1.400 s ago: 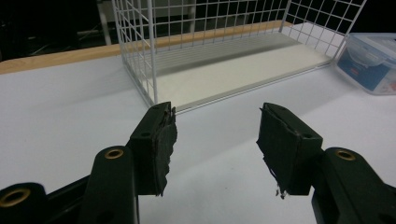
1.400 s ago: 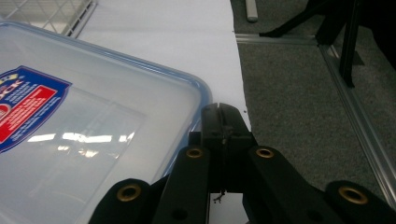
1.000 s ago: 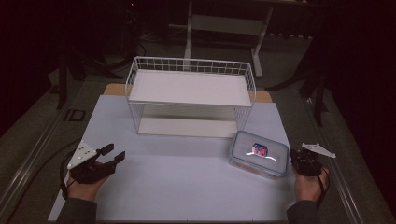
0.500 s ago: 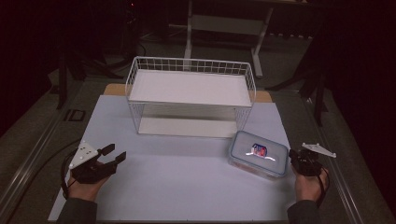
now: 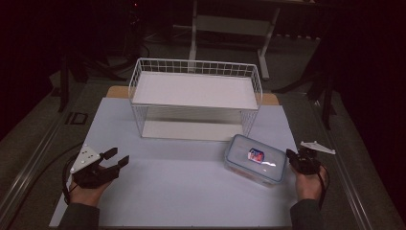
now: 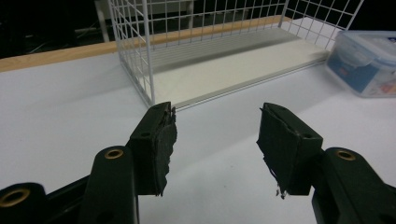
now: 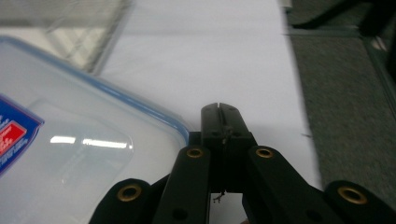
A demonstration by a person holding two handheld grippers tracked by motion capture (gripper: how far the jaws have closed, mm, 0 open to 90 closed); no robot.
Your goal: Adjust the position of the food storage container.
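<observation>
Right now —
Box: clear plastic container (image 5: 255, 159) w/ blue-rimmed lid and red/blue label, flat on white table (image 5: 191, 191), front-right, just before the wire rack's right end.
R gripper (image 5: 292, 156): jaws pressed together, nothing between; tips just beside box's right edge, contact unclear. In right gripper view the lid corner (image 7: 177, 128) sits immediately left of the closed tips.
L gripper (image 5: 117, 157): jaws spread wide, empty, low over table at front-left, well apart from box.
Rack: white wire basket rack (image 5: 194, 98), mid-table, behind both grippers.
</observation>
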